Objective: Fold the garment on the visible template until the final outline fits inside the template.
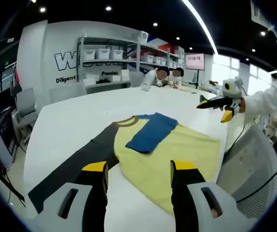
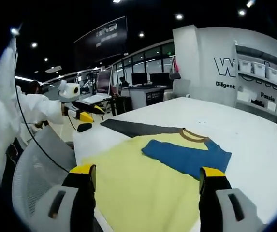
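We see the garment (image 1: 177,159) lying flat on the white surface (image 1: 80,121), a shirt with a yellow body, a brown collar band (image 1: 128,121), one blue sleeve (image 1: 153,131) folded in across the chest, and one dark grey sleeve (image 1: 73,166) stretched out long and straight toward the surface's edge. In the left gripper view our left gripper (image 1: 139,176) hovers above the near hem of the shirt with its yellow-tipped jaws apart and nothing between them; the yellow fabric shows through the gap. The right gripper (image 1: 223,102) appears in that same view at the right, raised well clear of the surface beside a white sleeve (image 1: 264,101) of the person holding it. In the right gripper view the right gripper (image 2: 148,176) looks down over the yellow body of the garment (image 2: 143,188), jaws likewise apart and empty, with the blue sleeve (image 2: 189,157) just beyond them and the dark grey sleeve (image 2: 138,128) running off behind it. The left gripper (image 2: 87,111) shows at the left of that view, held up in the air away from the cloth. A grey mesh chair back (image 2: 36,164) stands at the near edge of the surface (image 2: 225,118). Shelving with white bins (image 1: 107,53) lines the far wall.
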`<state>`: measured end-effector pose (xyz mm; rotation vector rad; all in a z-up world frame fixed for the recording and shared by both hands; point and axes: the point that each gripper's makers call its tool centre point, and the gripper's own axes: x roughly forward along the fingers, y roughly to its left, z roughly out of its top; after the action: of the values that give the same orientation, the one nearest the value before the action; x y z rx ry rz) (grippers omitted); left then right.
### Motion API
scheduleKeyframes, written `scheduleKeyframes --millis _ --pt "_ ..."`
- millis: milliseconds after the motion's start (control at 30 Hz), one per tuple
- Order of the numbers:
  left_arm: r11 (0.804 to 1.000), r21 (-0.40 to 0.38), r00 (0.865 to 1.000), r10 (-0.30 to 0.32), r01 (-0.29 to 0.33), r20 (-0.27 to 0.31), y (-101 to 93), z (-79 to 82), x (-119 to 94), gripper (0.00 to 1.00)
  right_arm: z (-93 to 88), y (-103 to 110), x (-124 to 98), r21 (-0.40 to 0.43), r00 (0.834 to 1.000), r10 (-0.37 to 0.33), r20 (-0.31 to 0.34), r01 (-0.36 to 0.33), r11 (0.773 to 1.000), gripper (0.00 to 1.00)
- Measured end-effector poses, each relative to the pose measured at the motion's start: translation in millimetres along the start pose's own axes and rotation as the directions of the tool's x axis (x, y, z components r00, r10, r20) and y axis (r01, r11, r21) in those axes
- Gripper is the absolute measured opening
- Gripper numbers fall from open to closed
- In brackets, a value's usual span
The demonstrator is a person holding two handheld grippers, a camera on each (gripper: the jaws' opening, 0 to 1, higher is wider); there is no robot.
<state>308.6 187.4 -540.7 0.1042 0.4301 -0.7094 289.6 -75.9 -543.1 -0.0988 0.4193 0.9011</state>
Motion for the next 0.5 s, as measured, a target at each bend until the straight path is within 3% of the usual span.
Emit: scheduleKeyframes --millis 233,500 --pt "0.999 -0.008 0.999 0.034 -0.034 -0.002 15.3 -6.6 -7 0.49 0.2 0 -4 -0.004 1.000 0.010 0.010 -0.009 1.000 0.90" --pt "0.992 -0.040 0.993 0.118 -0.118 -0.012 55.4 -19.7 -23 0.50 -3.7 1 -4 -0.006 1.000 0.027 0.002 -0.027 1.000 0.90"
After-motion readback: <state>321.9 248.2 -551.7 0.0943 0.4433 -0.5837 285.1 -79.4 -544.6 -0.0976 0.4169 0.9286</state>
